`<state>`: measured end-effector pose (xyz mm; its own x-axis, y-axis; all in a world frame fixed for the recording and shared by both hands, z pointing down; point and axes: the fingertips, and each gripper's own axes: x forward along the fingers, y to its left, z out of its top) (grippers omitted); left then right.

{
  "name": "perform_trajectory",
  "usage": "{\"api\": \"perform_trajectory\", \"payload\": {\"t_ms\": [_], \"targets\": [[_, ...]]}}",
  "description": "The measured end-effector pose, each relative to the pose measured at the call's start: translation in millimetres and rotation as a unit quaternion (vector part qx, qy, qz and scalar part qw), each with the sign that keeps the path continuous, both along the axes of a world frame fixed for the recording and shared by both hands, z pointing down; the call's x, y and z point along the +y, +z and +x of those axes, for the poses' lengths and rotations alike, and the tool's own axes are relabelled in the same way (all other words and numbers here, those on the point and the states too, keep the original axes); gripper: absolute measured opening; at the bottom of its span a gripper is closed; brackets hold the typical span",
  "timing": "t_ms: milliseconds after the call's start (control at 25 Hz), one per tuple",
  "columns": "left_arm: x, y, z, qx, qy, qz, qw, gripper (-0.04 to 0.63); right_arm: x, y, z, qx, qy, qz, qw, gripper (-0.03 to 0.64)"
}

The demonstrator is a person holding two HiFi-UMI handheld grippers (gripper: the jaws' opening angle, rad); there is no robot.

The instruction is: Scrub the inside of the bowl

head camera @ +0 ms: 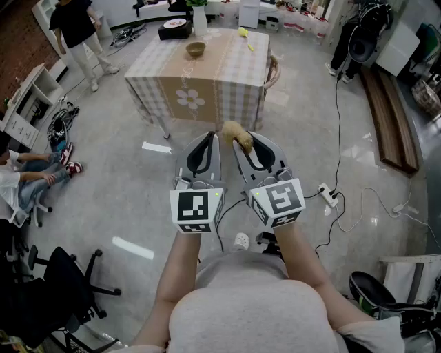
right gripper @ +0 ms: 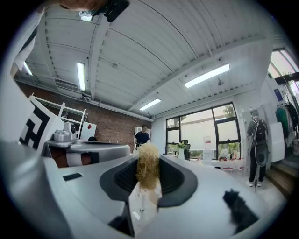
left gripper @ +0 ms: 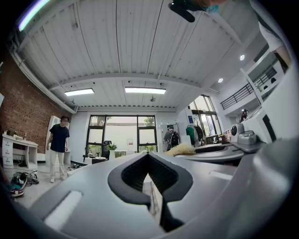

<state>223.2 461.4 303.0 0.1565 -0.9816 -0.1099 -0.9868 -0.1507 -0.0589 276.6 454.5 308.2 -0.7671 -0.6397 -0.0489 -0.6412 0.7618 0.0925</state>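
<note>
A small brown bowl [head camera: 196, 49] stands on the checked tablecloth of a table [head camera: 227, 83] far ahead across the floor. Both grippers are held side by side at waist height, pointing level toward that table, well short of it. My left gripper [head camera: 214, 138] is shut with nothing between its jaws [left gripper: 148, 155]. My right gripper [head camera: 238, 143] is shut on a tan fibrous scrubber [head camera: 234, 133], whose tuft [right gripper: 148, 167] sticks up out of the closed jaws. The scrubber [left gripper: 180, 150] also shows at the right of the left gripper view.
On the table stand a white vase [head camera: 200, 19], a black tray [head camera: 174, 28] and a yellow item [head camera: 244, 32]. A person [head camera: 79, 34] stands at back left, another [head camera: 31, 180] sits at left. A power strip [head camera: 329, 196] with cables lies right; an office chair [head camera: 65, 279] stands near left.
</note>
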Motion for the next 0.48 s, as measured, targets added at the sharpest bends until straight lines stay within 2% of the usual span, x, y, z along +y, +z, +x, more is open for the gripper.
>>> {"api": "perform_trajectory", "payload": {"t_ms": [240,480], "targets": [[-18.9,2.0,10.7,-0.002,-0.013,-0.005,0.9999,0.003,-20.8,3.6,10.2,-0.002,-0.014,-0.007,1.000,0.107],[-26.6,8.5,10.2,-0.003,-0.023,-0.008,0.9997,0.003,-34.1,8.7,2.5,0.007,-0.029,-0.006,1.000,0.106]]}}
